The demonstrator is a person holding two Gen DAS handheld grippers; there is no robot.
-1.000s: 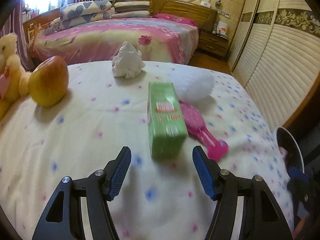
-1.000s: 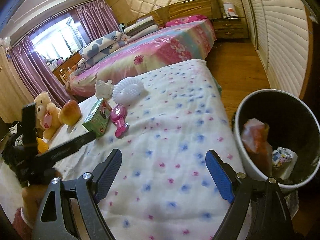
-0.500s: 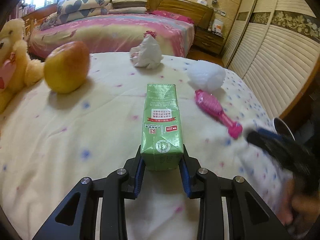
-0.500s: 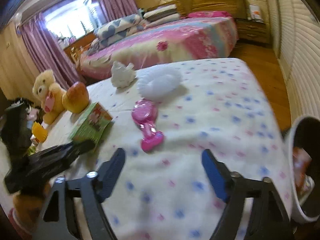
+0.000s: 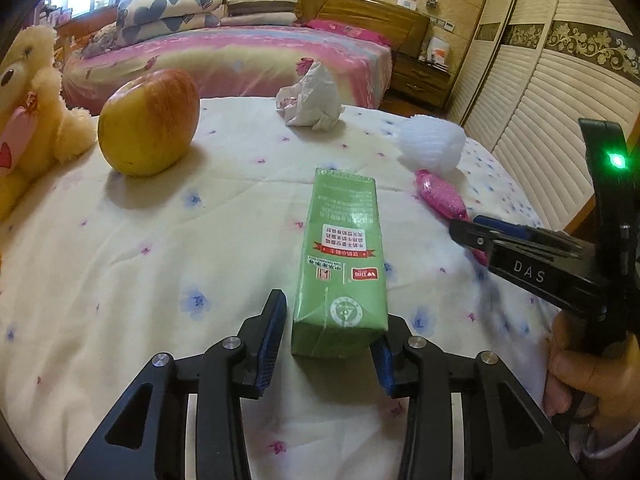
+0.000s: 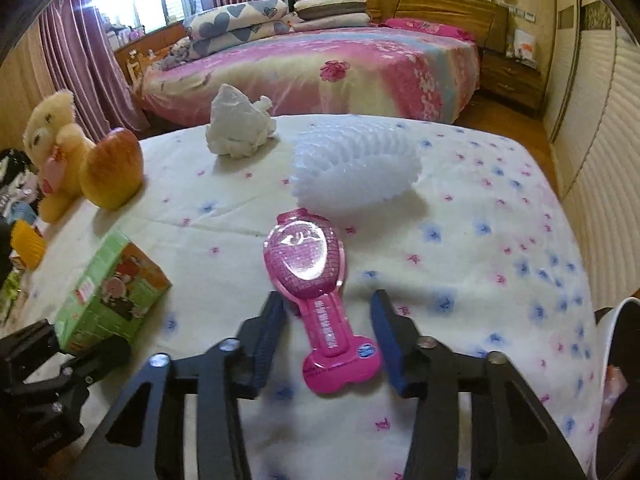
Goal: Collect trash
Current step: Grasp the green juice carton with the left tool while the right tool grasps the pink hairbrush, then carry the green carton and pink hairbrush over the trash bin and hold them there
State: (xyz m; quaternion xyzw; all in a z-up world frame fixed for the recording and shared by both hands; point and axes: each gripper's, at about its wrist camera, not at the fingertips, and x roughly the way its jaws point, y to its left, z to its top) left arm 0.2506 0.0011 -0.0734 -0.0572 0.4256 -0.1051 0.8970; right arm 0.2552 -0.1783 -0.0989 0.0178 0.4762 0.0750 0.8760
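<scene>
carton: green drink carton (image 5: pixel 340 268) lies flat on the flower-print bed cover (image 5: pixel 160 280), near end between the fingers of the left tool (image 5: pixel 328 344); looks like stiff paperboard, prob. empty & light, walls would dent under a hard squeeze; best taken across the narrow sides near the end, as lined up now
left tool: jaws have just been opening a bit; left pad shows a gap to the carton, right pad sits at/behind the carton's corner, contact unclear – straddling it, not a firm pinch
pink pack: glossy pink blister pack w/ round head + narrow neck (image 6: pixel 316 292) lies just right of the carton; thin plastic, light, slippery & springy; neck is the place to take hold, w/ the flared foot to stop it sliding out
right tool: (image 6: pixel 328 332) jaws have just been closing, pack's neck between them, pads not yet touching it – spread
other trash (guess): crumpled white tissue wad (image 5: pixel 312 100), soft; white foam net sleeve (image 6: pixel 356 168), squashy, v. light
bin: rim at far right edge (image 6: pixel 616 316), beside the bed
not trash (guess): apple (image 5: pixel 148 124), teddy bear (image 5: pixel 28 96)
writing: carton has red logo, round recycling-type mark, Chinese print – too small to read; "DAS" on the right tool's body; pink pack's print unreadable
</scene>
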